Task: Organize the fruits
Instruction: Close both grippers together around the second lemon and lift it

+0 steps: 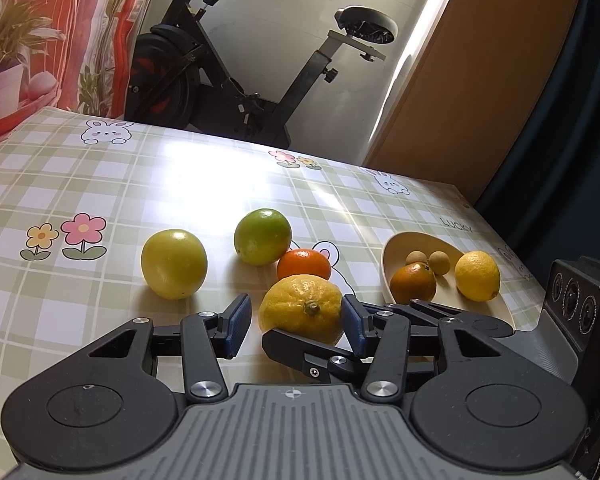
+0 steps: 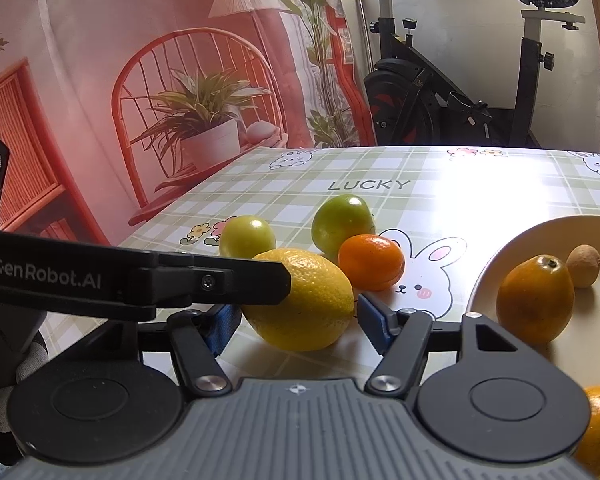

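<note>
A: Nearest: big lemon (image 2: 300, 300) on the checked counter (image 1: 100, 184), between the spread blue pads of the right tool (image 2: 296, 320). Not gripped.

B: And the left tool (image 1: 296, 320)?

A: Also released, pads flanking that lemon, apparently crossing the right tool there. Risk, as a guess: tools colliding, lemon rolling off.

B: Beyond the lemon?

A: Orange (image 1: 304, 265) touching behind; two green fruits farther; plate (image 1: 392, 256) rightward, holding fruit.
</note>
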`<state>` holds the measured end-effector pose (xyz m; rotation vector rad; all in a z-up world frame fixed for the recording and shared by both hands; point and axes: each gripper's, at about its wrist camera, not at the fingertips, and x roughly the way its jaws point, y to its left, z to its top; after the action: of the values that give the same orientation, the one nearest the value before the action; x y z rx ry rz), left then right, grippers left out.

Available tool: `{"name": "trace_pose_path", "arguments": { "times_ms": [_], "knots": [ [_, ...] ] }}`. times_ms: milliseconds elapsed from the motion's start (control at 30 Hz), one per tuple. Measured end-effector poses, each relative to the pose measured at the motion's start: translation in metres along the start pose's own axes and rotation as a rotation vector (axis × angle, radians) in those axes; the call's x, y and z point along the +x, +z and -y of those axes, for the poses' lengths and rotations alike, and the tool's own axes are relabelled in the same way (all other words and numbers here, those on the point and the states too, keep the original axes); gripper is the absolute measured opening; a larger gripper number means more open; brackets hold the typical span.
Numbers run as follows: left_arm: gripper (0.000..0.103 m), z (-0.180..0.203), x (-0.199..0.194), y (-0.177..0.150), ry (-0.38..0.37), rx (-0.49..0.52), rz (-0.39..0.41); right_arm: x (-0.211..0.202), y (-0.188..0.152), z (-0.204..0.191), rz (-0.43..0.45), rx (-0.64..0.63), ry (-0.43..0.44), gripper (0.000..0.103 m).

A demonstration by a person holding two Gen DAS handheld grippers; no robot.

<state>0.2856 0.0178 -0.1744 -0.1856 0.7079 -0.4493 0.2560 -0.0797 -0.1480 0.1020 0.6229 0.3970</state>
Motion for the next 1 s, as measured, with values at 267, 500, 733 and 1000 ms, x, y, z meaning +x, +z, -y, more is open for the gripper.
{"name": "trace_pose_path", "arguments": {
  "times_ms": [267,500,733,1000],
  "knots": [
    [0.054,-0.001,-0.002,-0.002,0.007,-0.010,0.006,0.000,0.000,-0.002,0.000,-0.011,0.012,0.065],
    [0.053,0.001,0.003,0.000,-0.006,-0.011,-0.013,-0.001,0.000,-0.003,0.002,-0.014,0.011,0.064],
    [0.056,0.000,0.011,-0.001,-0.018,-0.026,-0.035,0.000,0.000,-0.004,0.001,-0.021,0.008,0.064],
    [0.056,0.010,0.007,-0.003,-0.023,-0.006,-0.035,-0.012,-0.003,-0.008,0.024,-0.027,-0.018,0.064]
  ]
}}
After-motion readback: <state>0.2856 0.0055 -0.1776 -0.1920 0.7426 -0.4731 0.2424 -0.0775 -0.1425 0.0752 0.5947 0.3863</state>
